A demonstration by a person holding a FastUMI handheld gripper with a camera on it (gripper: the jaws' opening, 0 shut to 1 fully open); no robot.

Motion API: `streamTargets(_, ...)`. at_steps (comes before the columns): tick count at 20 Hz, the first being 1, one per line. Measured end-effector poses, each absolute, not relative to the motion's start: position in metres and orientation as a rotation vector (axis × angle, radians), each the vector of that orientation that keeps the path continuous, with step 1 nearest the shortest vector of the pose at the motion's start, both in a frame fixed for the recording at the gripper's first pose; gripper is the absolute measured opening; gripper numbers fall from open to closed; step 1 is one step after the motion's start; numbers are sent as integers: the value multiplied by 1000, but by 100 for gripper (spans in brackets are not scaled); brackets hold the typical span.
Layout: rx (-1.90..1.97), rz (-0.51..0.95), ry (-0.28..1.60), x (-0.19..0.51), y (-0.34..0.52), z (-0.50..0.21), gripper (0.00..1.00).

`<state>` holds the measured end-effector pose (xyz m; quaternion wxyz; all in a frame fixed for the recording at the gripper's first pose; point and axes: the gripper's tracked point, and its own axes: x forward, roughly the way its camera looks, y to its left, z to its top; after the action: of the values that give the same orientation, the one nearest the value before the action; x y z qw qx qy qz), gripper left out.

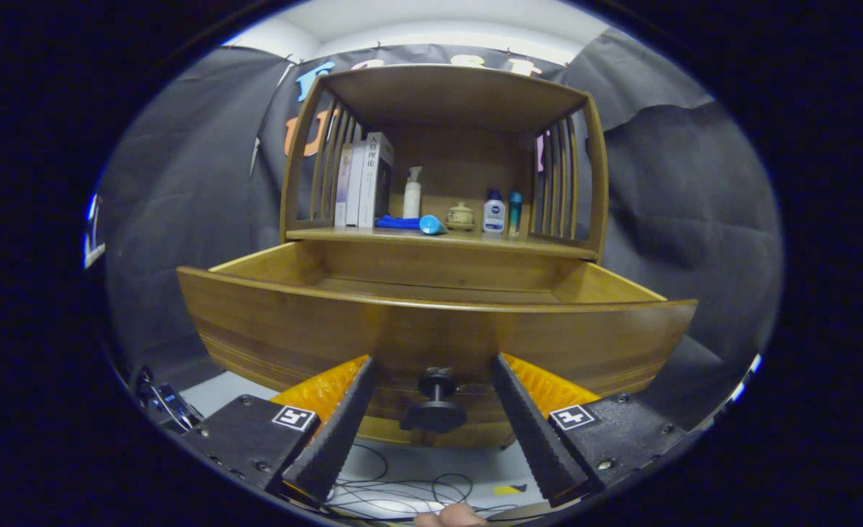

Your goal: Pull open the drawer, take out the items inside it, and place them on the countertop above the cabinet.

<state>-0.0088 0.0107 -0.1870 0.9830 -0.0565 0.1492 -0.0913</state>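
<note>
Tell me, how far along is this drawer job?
Done: the drawer is already pulled out of the cabinet. In hand: nothing; the tongs are open, fingers either side of the drawer knob without pressing it. Left: lifting items out, though the drawer's inside is mostly hidden behind its front. The countertop above holds books, bottles and a blue cloth.

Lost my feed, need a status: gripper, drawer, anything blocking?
Gripper open, fingers straddling the black round drawer knob, not touching. Brown wooden drawer pulled out; visible part of its inside bare. Nothing in the way.
</note>
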Motion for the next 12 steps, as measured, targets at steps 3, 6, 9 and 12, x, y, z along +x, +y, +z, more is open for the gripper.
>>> streamTargets(3,-76,-179,313,3,10,-188,100)
streamTargets(6,-93,-180,310,15,10,-187,100)
streamTargets(9,-89,-180,310,30,11,-186,100)
streamTargets(12,-78,-183,316,53,9,-185,100)
